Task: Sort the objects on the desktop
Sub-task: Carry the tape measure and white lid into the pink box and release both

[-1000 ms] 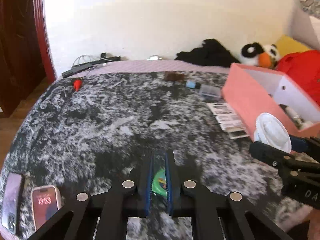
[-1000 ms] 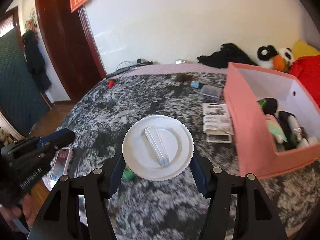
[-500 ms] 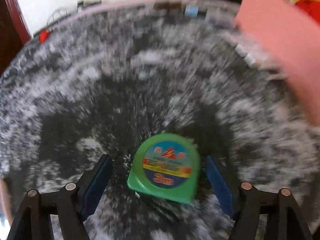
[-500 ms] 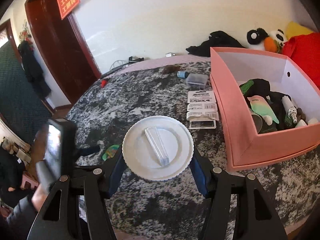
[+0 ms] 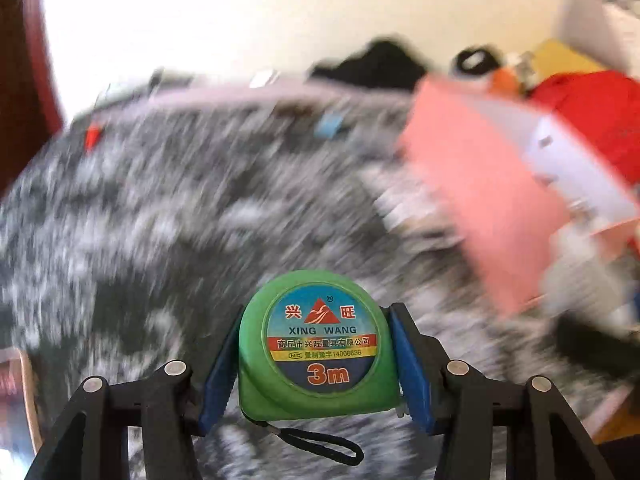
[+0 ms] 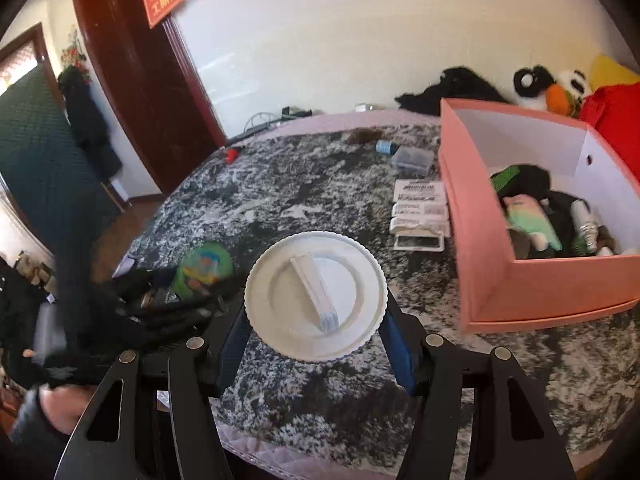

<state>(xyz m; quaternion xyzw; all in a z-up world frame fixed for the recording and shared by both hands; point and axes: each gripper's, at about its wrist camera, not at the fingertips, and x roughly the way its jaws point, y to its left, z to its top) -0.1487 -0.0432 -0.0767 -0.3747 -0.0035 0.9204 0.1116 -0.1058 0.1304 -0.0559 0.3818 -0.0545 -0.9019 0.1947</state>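
- Left gripper (image 5: 316,364) jaws are closing around the green tape measure (image 5: 316,344).
- Right gripper (image 6: 316,340) jaws are holding the white lid (image 6: 316,294).
- Pink box (image 6: 520,280), right tabletop edge, is already holding items; cards (image 6: 420,216) are lying beside it, unsorted.

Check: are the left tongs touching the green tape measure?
Touching. The left wrist view shows both blue pads closing against the green tape measure.
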